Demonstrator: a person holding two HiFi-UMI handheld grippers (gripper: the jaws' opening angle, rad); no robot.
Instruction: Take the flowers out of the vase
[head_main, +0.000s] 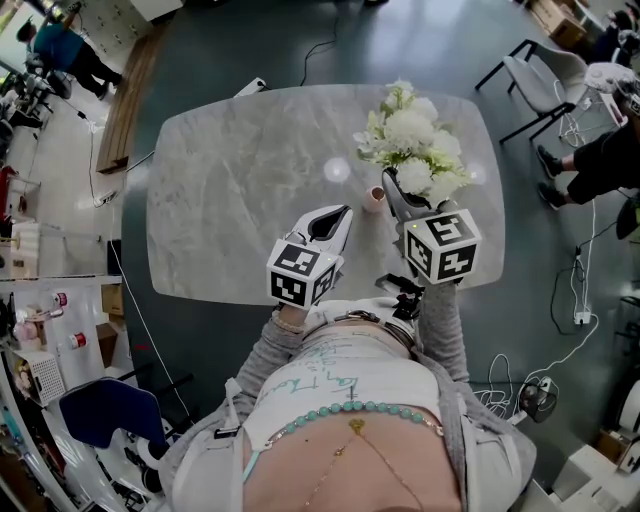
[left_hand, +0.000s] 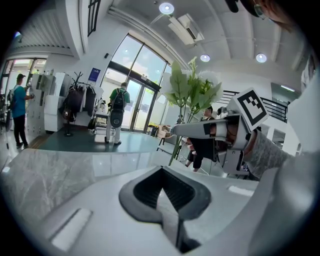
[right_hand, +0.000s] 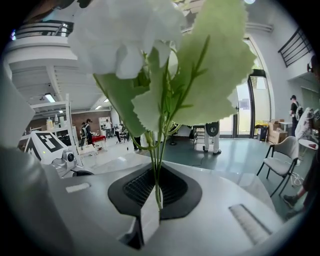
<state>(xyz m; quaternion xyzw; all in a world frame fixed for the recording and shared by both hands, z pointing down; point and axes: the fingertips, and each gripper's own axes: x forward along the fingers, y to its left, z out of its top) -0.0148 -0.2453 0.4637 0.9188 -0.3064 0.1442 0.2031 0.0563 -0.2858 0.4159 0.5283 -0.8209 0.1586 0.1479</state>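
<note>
A bunch of white flowers (head_main: 415, 140) with green leaves stands over the right side of the marble table (head_main: 240, 180). My right gripper (head_main: 393, 192) is shut on the thin green stems (right_hand: 158, 192), and the blooms (right_hand: 135, 35) rise just above its jaws. A small pale vase (head_main: 374, 198) sits on the table just left of that gripper; I cannot tell whether the stem ends are still in it. My left gripper (head_main: 338, 214) hovers left of the vase, shut and holding nothing. In the left gripper view the flowers (left_hand: 192, 90) rise above the right gripper (left_hand: 200, 130).
A grey chair (head_main: 545, 70) stands off the table's far right corner, and a seated person (head_main: 600, 160) is at the right. Cables (head_main: 570, 330) trail over the dark floor. The table's near edge (head_main: 230, 297) lies close to my body.
</note>
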